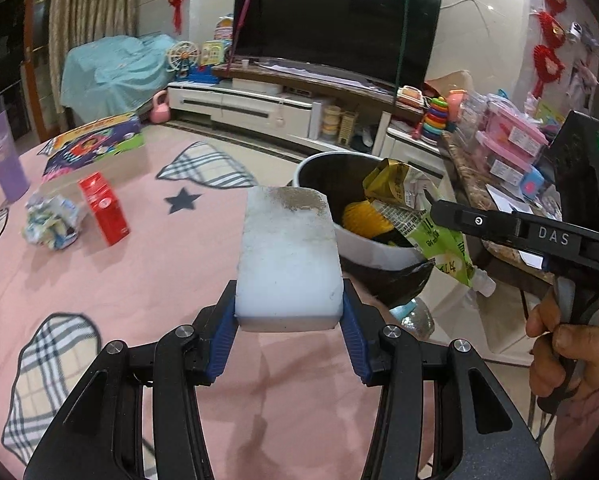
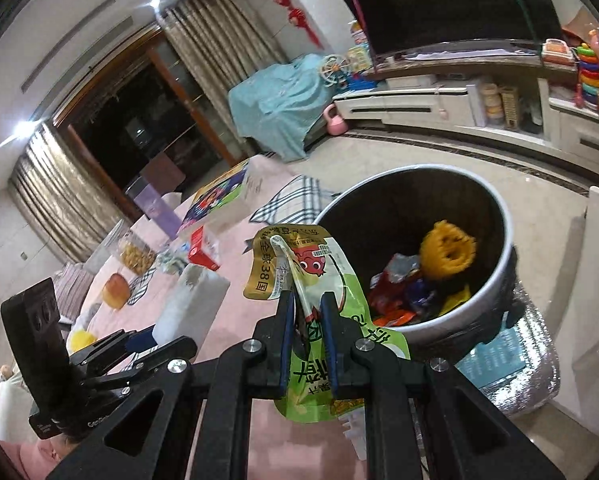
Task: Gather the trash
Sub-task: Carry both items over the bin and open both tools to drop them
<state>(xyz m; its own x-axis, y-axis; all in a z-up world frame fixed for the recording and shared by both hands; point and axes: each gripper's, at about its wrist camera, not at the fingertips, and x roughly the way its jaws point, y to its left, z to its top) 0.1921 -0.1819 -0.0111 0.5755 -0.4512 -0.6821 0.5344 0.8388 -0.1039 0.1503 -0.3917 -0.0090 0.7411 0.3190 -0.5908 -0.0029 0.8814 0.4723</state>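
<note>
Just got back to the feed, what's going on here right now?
A person is clearing trash off the pink table with two handheld grippers. The left gripper is shut on a white sponge. The right gripper is shut on a green pouch, held beside the rim of the bin, which already holds wrappers. A red carton and crumpled paper remain.

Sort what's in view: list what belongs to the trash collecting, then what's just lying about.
Job:
left tongs gripping white sponge
right tongs gripping green pouch
trash bin
crumpled wrapper

Lying about:
red carton
purple cup
toy box
</note>
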